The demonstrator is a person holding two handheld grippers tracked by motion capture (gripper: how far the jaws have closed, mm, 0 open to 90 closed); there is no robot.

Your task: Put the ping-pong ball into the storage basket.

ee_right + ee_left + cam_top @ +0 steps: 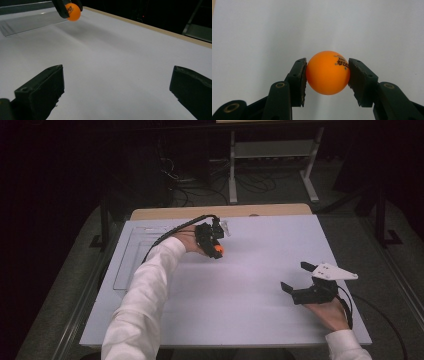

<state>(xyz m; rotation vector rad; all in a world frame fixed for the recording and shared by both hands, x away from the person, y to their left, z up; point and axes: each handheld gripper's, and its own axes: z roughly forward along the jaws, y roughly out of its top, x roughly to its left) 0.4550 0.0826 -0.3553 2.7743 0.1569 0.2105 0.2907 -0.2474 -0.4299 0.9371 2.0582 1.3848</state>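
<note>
Left gripper clamping ball, holding it above desk; pickup done, placing pending. Right gripper idling, jaws apart.

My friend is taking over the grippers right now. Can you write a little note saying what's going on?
Left gripper: shut on the orange ball, one jaw on each side, over the far left part of the white table.
Right gripper: open, holding nothing, near the table's right front.
A clear tray lies flat at the table's left edge, beside the left gripper.
Done: the ball is gripped.
Left: probably setting the ball down somewhere, maybe in the tray; the pictures can't settle where.
</note>
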